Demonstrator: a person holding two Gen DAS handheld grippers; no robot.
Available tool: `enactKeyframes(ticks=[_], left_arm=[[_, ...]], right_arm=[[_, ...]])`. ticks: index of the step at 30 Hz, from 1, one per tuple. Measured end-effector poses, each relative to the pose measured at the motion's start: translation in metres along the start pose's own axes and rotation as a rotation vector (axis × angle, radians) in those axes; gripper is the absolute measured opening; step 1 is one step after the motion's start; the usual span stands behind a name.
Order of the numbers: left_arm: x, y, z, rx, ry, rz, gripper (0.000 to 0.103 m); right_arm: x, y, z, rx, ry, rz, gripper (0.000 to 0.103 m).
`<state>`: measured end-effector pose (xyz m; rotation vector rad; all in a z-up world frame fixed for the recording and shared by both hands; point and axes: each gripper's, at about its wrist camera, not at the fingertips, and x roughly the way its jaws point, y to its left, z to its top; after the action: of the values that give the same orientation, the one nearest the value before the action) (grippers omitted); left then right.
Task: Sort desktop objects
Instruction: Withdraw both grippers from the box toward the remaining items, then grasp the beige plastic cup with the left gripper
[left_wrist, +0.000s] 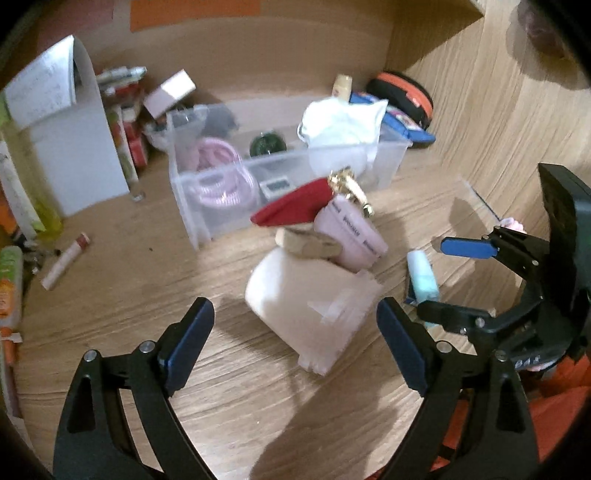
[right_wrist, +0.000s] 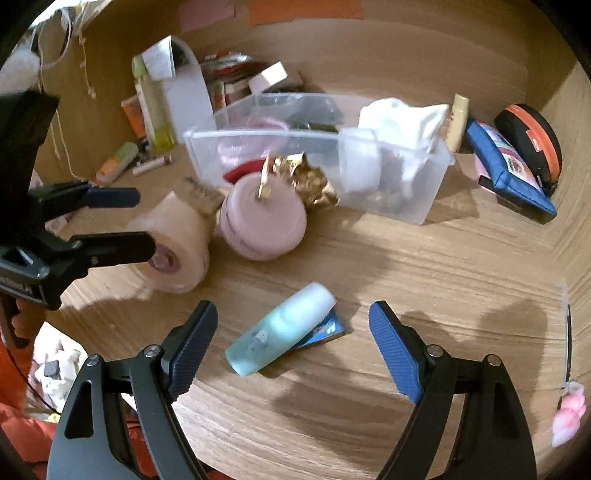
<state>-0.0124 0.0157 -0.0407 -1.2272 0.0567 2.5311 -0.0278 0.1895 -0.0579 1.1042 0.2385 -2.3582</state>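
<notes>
A cream tape roll (left_wrist: 306, 302) lies on the wooden desk just ahead of my open, empty left gripper (left_wrist: 295, 343); it also shows in the right wrist view (right_wrist: 173, 240). Behind it are a pink round jar (left_wrist: 351, 236) (right_wrist: 264, 221), a red pouch (left_wrist: 295, 208) and a gold clip (left_wrist: 351, 188). A pale blue-green bottle (right_wrist: 280, 328) lies on a blue card (right_wrist: 325, 328) between the fingers of my open, empty right gripper (right_wrist: 295, 347). A clear plastic bin (left_wrist: 280, 173) (right_wrist: 317, 162) holds pink cable, white cloth and small items.
A white folder (left_wrist: 77, 140), boxes and tubes stand at the back left. A lip-balm tube (left_wrist: 64, 260) lies on the desk at left. A blue pouch (right_wrist: 509, 170) and black-orange case (right_wrist: 532, 136) sit at back right. A wooden wall rises on the right.
</notes>
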Motion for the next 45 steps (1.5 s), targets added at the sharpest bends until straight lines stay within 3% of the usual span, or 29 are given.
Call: enactKeyframes(ticks=[9, 14, 18, 28, 37, 42, 45], left_arm=[[0.021, -0.001, 0.012, 0.013, 0.011, -0.031, 0.09], [0.028, -0.001, 0.018, 0.005, 0.003, -0.044, 0.09], [0.033, -0.004, 0.021, -0.005, 0.005, -0.078, 0.073], [0.021, 0.006, 0.01, -0.07, -0.025, -0.042, 0.07], [0.005, 0.025, -0.009, -0.142, -0.047, -0.014, 0.07], [0.001, 0.031, -0.014, -0.163, -0.056, -0.014, 0.07], [-0.001, 0.032, -0.016, -0.168, -0.062, -0.013, 0.07]], right_arm=[[0.001, -0.008, -0.004, -0.001, 0.003, -0.047, 0.079], [-0.003, -0.022, -0.005, 0.02, 0.003, -0.071, 0.064], [-0.003, -0.03, -0.003, 0.024, 0.004, -0.084, 0.053], [0.006, -0.016, 0.011, -0.059, 0.013, -0.025, 0.053], [0.027, -0.008, 0.014, -0.035, 0.08, 0.066, 0.057], [0.024, -0.002, 0.014, -0.047, 0.061, 0.081, 0.076], [0.028, 0.004, 0.016, -0.065, 0.067, 0.071, 0.078]])
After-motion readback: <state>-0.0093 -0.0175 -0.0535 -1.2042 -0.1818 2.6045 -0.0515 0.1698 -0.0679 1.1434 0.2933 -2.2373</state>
